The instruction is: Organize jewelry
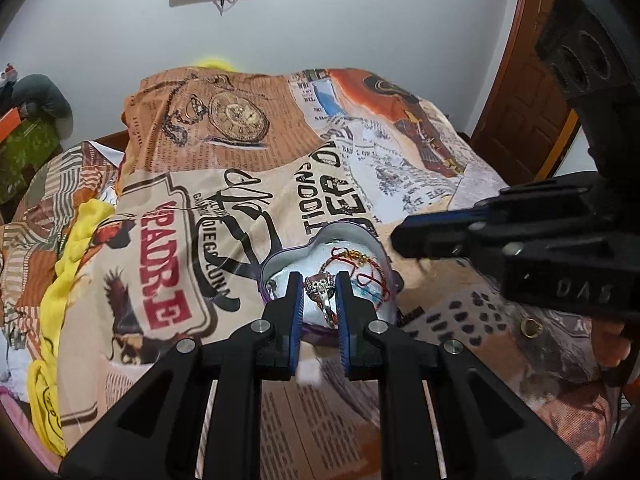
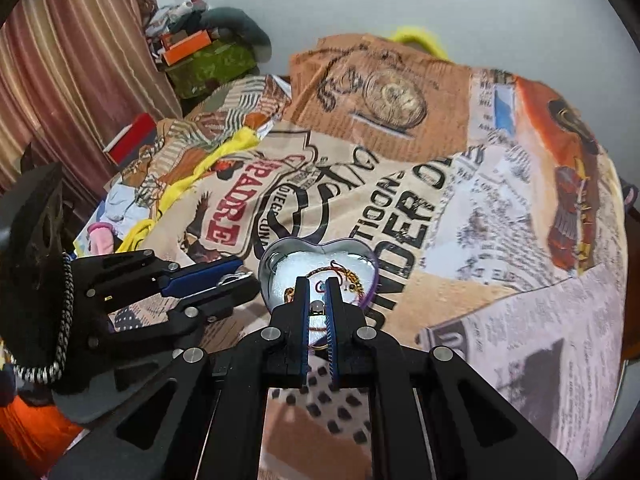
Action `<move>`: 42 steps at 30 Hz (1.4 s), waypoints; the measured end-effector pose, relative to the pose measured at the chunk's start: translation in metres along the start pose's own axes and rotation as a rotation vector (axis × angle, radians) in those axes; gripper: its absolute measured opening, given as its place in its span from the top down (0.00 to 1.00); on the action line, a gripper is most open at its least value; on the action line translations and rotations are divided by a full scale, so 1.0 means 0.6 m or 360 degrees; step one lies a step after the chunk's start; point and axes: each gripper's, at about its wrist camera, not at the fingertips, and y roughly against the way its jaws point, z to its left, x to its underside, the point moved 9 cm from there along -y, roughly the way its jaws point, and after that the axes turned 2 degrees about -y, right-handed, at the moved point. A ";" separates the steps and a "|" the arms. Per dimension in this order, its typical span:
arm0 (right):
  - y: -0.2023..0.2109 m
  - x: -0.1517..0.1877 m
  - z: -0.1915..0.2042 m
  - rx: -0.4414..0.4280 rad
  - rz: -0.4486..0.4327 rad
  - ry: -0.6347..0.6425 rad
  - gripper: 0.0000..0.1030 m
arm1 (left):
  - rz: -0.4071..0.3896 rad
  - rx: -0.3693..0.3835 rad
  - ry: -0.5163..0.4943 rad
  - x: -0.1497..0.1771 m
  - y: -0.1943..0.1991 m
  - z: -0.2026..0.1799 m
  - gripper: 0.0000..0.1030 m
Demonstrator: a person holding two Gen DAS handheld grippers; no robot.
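Jewelry sits in the heart-shaped tin (image 1: 280, 262) on the printed bedsheet (image 1: 200, 160). Your left gripper (image 1: 319, 292) jaws pinch a silver ring (image 1: 320, 290); your right gripper (image 2: 317, 300) jaws pinch a small charm (image 2: 317, 307) above the tin.

Both tools are matte black plastic. The left gripper (image 1: 319, 285) carries two flat fingers (image 1: 294, 300) lined with ribbed blue pads, hinged on angular link arms with triangular cut-outs and round silver screw heads at each joint. The right gripper (image 2: 317, 292) is built the same: blue ribbed pads, silver screws, black struts. Its body bears raised letters reading "DAS" and round recesses. A black-and-white braided cord (image 2: 60, 344) hangs beside the left tool's housing.
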 end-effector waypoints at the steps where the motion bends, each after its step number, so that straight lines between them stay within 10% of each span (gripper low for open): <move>1: -0.010 0.000 -0.001 -0.0009 0.0024 -0.0011 0.94 | 0.0014 -0.0004 -0.0007 0.000 -0.009 0.002 0.86; 22: -0.003 -0.002 -0.001 -0.0012 0.0087 -0.0063 0.88 | -0.0041 -0.0016 -0.0032 -0.023 0.041 0.000 0.85; 42: 0.159 0.117 -0.122 0.0437 -0.0101 -0.0049 0.80 | 0.0050 0.0223 -0.0233 -0.008 0.054 -0.183 0.75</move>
